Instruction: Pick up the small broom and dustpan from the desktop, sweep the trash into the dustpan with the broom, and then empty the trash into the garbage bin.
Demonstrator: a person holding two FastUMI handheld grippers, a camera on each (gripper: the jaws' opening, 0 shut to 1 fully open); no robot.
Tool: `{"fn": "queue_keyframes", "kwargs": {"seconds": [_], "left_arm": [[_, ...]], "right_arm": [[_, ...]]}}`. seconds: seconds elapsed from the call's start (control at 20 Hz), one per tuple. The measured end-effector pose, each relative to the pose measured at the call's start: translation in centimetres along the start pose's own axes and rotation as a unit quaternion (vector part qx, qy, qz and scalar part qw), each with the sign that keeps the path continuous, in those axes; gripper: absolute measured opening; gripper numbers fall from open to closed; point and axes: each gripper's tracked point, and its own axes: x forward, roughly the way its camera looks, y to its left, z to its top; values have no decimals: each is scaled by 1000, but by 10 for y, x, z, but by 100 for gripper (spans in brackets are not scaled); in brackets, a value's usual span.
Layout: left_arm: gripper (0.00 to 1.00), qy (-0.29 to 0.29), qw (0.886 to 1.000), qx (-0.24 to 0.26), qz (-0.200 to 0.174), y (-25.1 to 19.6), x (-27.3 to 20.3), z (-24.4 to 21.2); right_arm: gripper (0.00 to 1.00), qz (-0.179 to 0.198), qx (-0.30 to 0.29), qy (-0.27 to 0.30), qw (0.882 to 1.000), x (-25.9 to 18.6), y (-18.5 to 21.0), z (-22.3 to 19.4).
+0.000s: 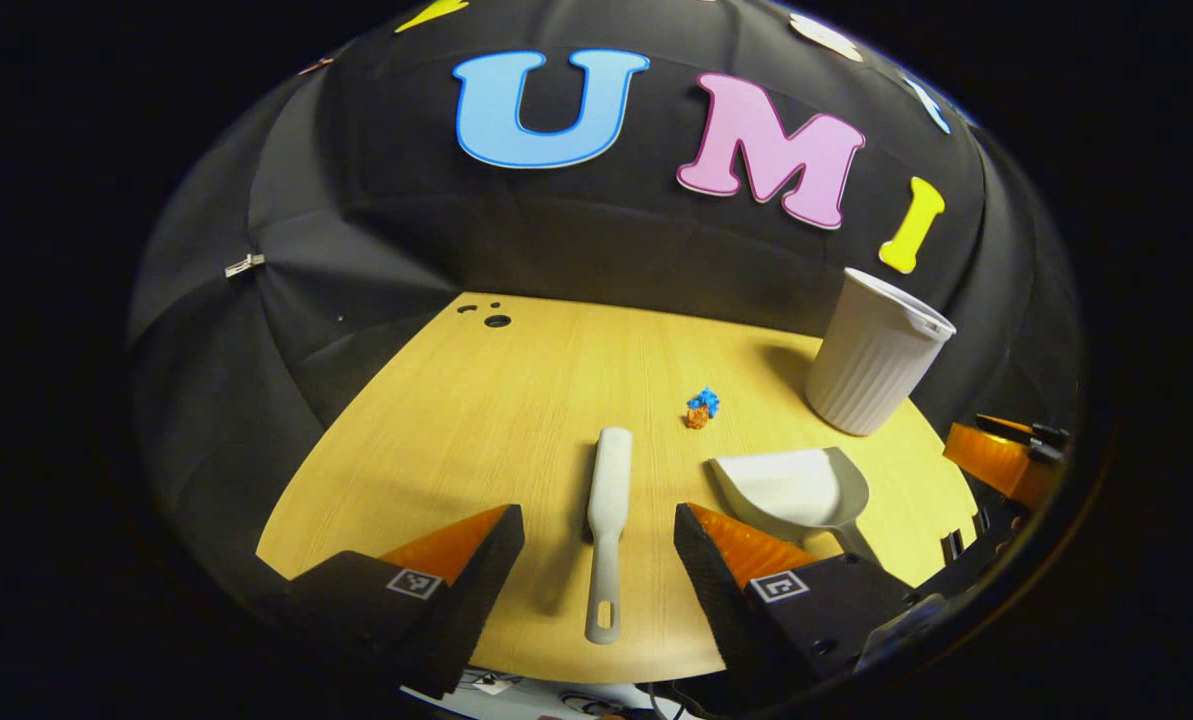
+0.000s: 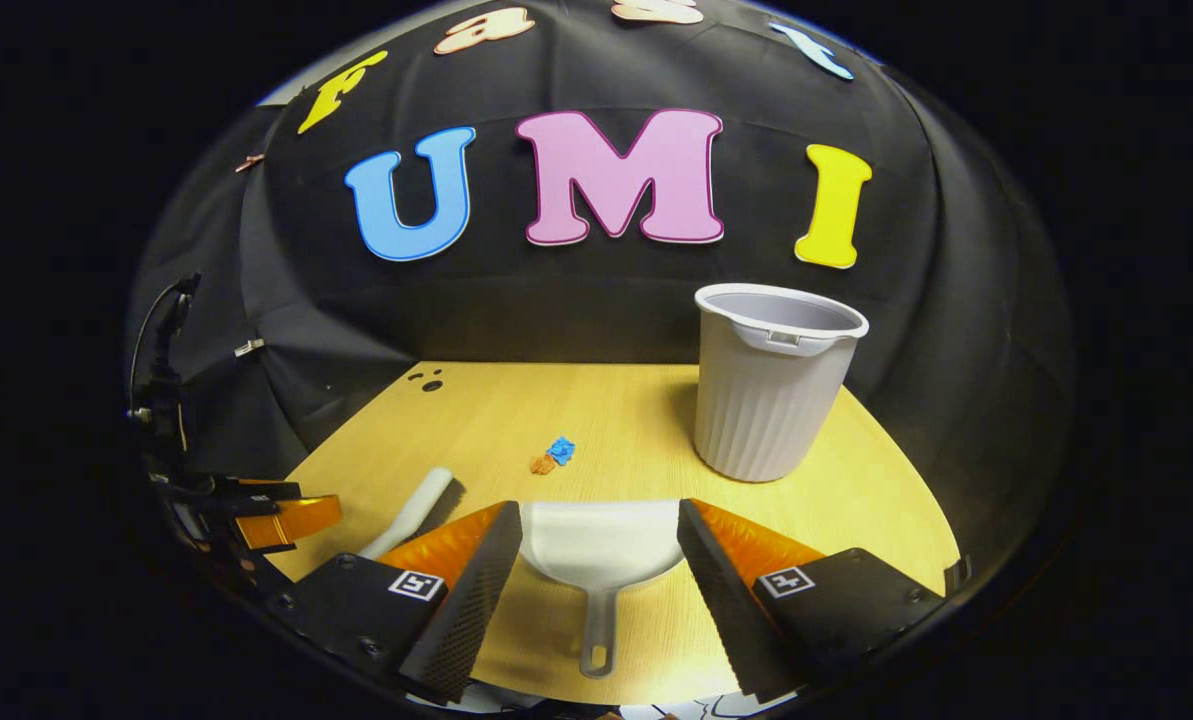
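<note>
A small white broom (image 1: 608, 520) lies flat on the wooden desktop (image 1: 516, 400), handle toward me, between the fingers of my open left gripper (image 1: 599, 535), which hovers above it without touching. A white dustpan (image 2: 596, 550) lies on the desktop with its handle toward me; my open right gripper (image 2: 596, 555) is spread around it, apart from it. Blue and orange scraps of trash (image 1: 701, 408) sit beyond both tools, mid-table. A white ribbed garbage bin (image 2: 768, 385) stands upright at the back right. The dustpan (image 1: 794, 490) lies right of the broom (image 2: 418, 508).
Small dark holes (image 1: 494, 318) mark the desktop's far left corner. The other gripper (image 1: 1006, 455) shows at the right edge of the left gripper view, and the left gripper (image 2: 256, 515) at the left edge of the right gripper view. The desktop's near edge lies just below both grippers.
</note>
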Motion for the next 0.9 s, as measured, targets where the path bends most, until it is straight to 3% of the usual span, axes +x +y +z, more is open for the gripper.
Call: {"fn": "queue_keyframes", "kwargs": {"seconds": [0.35, 0.6, 0.9], "left_arm": [[96, 97, 995, -5, 2, -6, 54, -33], [96, 166, 986, -6, 12, -6, 88, -55], [94, 207, 977, 17, 40, -4, 112, -71]], "right_arm": [[98, 10, 16, 50, 999, 20, -5, -34], [99, 19, 28, 89, 995, 33, -5, -58], [99, 29, 36, 126, 991, 48, -10, -77]]}}
